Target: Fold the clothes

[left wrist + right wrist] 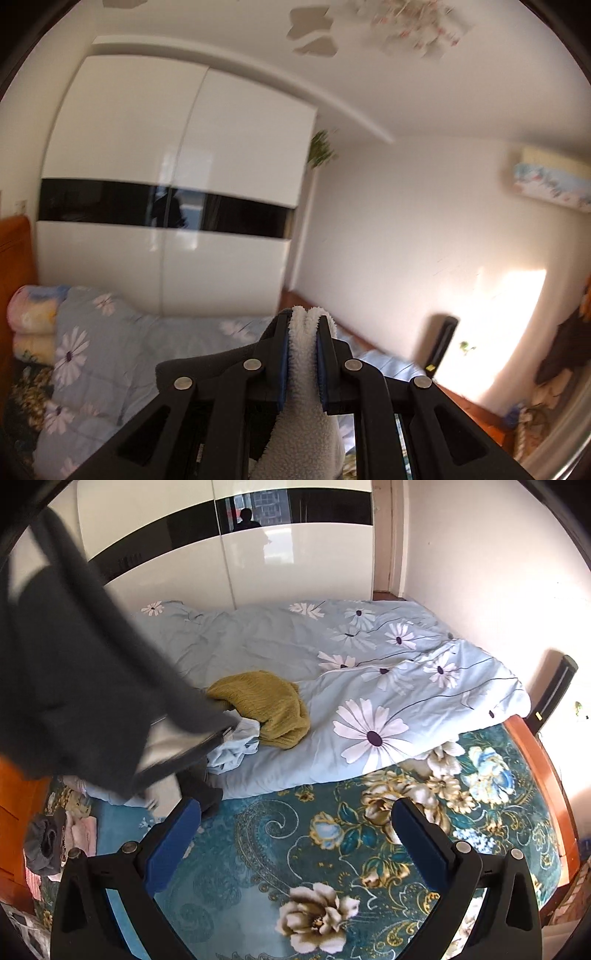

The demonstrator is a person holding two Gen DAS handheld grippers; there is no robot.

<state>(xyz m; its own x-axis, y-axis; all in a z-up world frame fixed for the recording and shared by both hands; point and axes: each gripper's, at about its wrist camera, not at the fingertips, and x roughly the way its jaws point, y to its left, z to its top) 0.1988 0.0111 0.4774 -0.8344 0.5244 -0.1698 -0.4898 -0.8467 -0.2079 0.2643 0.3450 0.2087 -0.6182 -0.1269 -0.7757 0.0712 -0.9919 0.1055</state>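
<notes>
Fleecy white lining shows between the closed jaws of the left gripper [303, 354], which pinches an edge of the dark grey garment [74, 664] and holds it raised at the left, its hem hanging over the clothes pile on the near left of the bed. Right of it lie a mustard knit sweater [269, 705] on the pale blue floral duvet [369, 657] and, nearer, the teal floral bedspread [295, 849], above which the right gripper [295, 838] hangs with jaws spread wide and nothing between them. I judge this the lift-and-spread step; next the right gripper would need to catch the garment's free edge so it can be laid flat on the bedspread.
</notes>
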